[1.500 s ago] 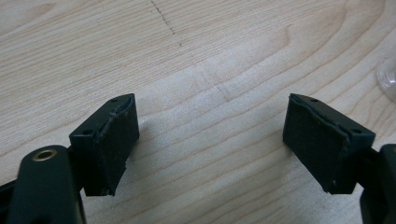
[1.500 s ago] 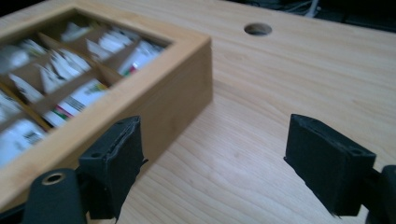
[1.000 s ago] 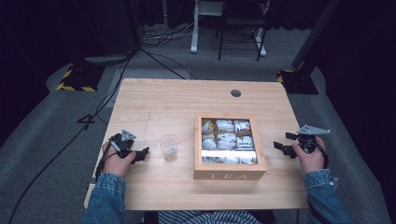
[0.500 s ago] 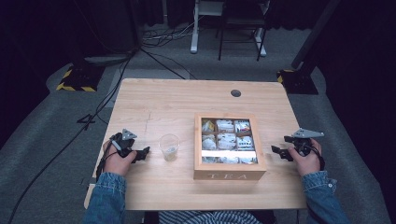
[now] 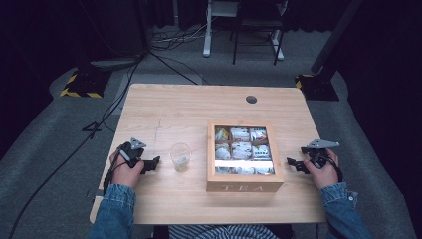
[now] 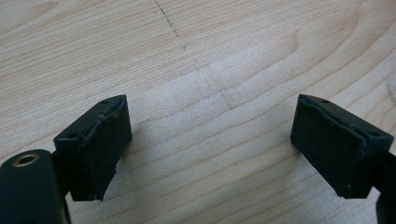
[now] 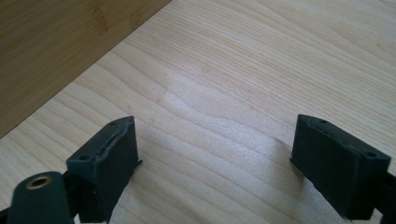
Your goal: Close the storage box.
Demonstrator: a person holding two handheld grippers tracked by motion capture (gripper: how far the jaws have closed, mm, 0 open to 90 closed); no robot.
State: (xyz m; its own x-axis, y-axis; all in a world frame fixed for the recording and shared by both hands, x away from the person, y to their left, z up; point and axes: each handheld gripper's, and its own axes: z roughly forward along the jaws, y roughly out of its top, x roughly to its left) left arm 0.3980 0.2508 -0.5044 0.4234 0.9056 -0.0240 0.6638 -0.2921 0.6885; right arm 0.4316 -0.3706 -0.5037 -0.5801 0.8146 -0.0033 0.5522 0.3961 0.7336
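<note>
My left gripper (image 5: 155, 163) rests on the wooden table (image 5: 174, 107), jaws spread wide with bare wood between them. Just right of it stands a clear plastic cup (image 5: 180, 157). Next comes the wooden tea box (image 5: 244, 185), its compartments holding tea packets (image 5: 240, 149). My right gripper (image 5: 292, 164) lies just beside the box, jaws spread too, gripping nothing.

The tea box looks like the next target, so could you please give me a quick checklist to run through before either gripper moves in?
1. Left gripper open, nothing between the jaws: ok.
2. Right gripper open, nothing held: ok.
3. Tea box sits square on the table: ok.
4. Box lid open or closed under the glare: cannot tell.
5. Plastic cup upright, apart from the box: ok.
6. Cup empty: cannot tell.
</note>
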